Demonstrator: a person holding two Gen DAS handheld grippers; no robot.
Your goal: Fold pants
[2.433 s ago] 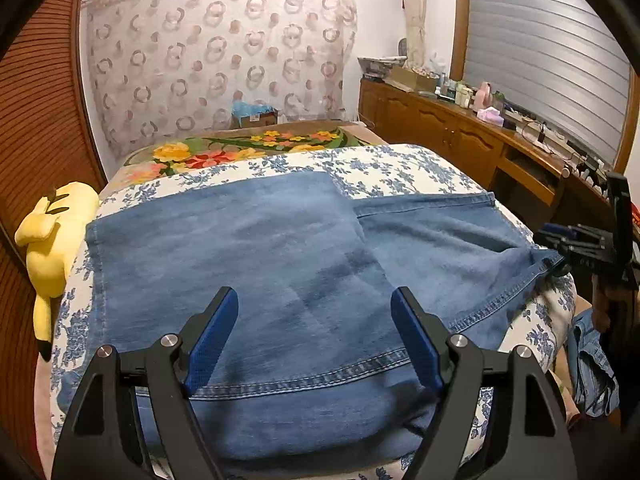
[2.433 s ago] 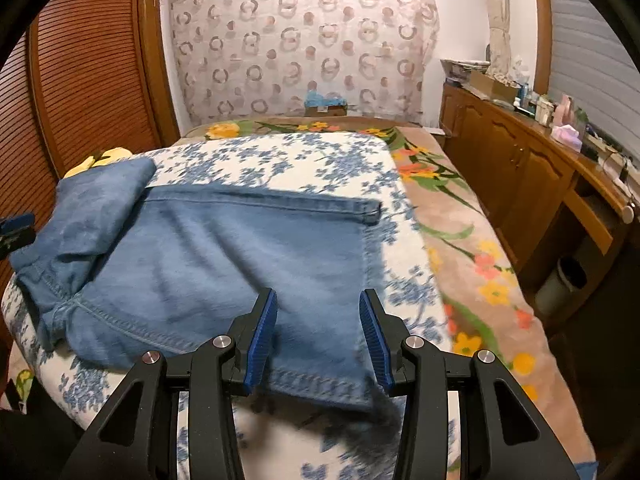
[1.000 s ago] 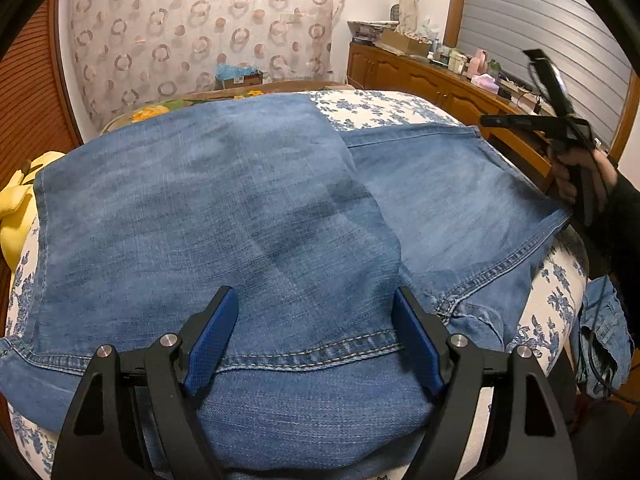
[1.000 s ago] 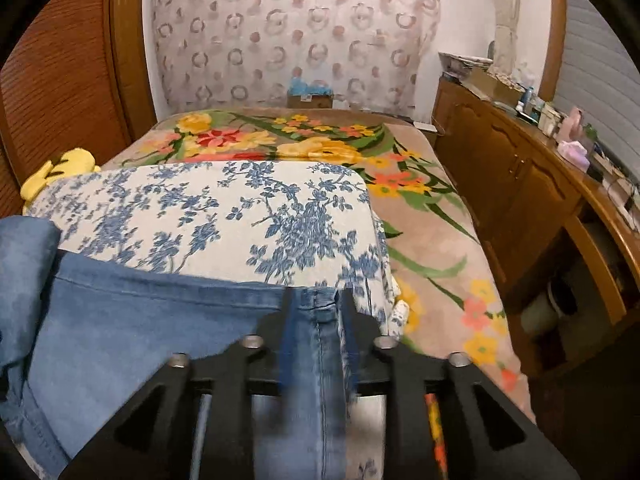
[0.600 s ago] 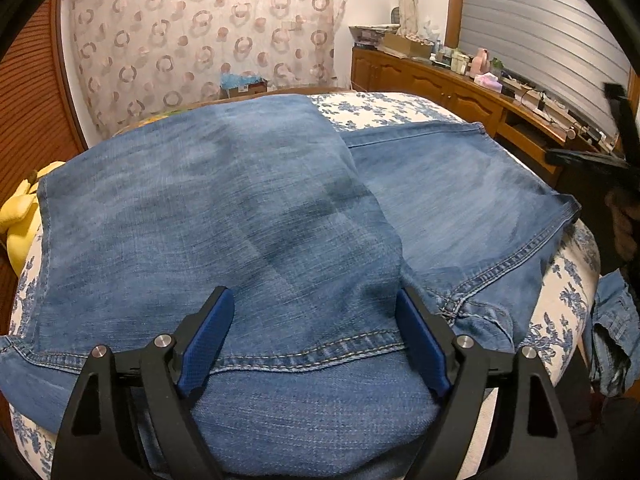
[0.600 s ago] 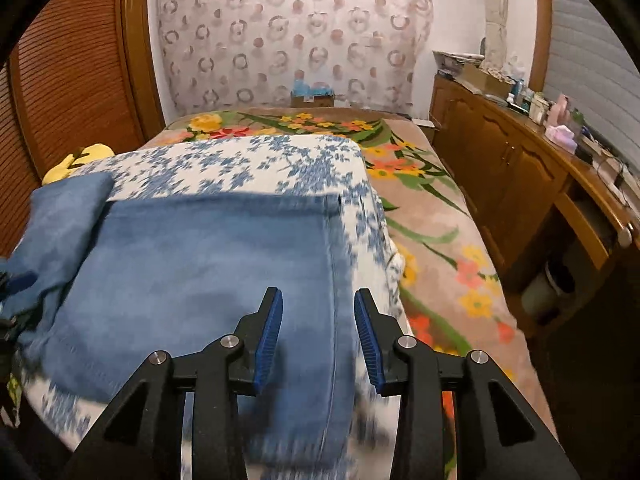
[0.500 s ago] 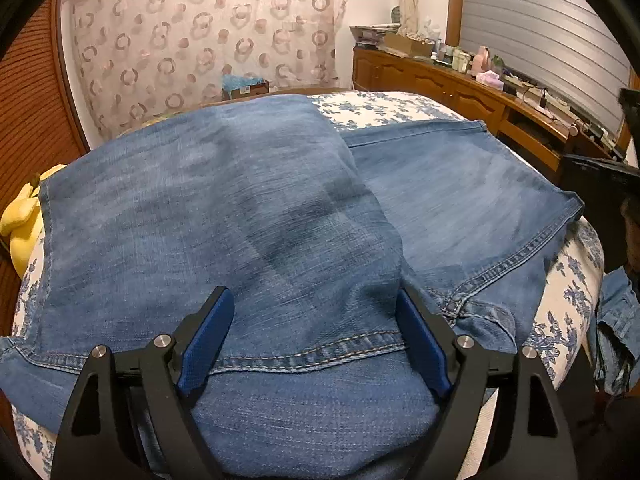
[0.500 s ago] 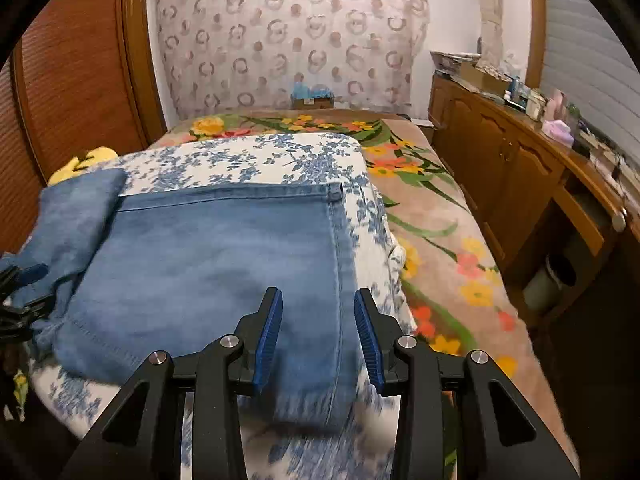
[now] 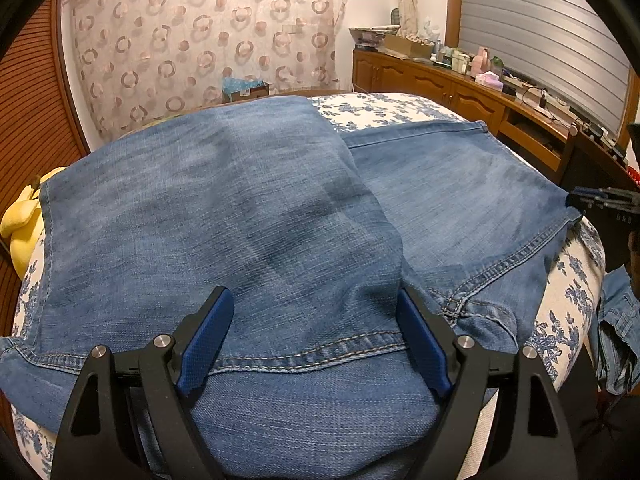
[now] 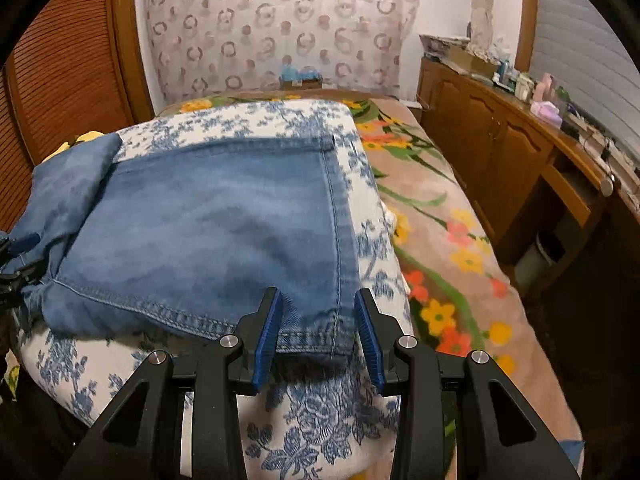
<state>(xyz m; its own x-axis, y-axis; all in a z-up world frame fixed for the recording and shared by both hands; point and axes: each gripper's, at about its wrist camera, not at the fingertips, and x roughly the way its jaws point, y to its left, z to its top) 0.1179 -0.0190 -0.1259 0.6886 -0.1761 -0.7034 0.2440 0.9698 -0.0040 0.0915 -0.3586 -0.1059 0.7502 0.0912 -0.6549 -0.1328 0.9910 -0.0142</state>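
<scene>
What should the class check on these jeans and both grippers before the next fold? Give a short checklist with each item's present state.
1. Jeans lie flat on the blue-flowered cushion: ok.
2. Right gripper straddles the hem corner: ok.
3. Right pads press the denim: not ok, jaws apart.
4. Left gripper open over the stitched hem: ok.
5. Left gripper grips cloth: not ok.
6. Denim hanging over the cushion's near edge: cannot tell how far.

pants [image 9: 248, 216]: 1 | tongs: 2, left [image 9: 312, 336], right [image 10: 318, 332] | yellow plush [image 9: 20, 224]: 1 | quilt [image 10: 320, 412]: 1
</scene>
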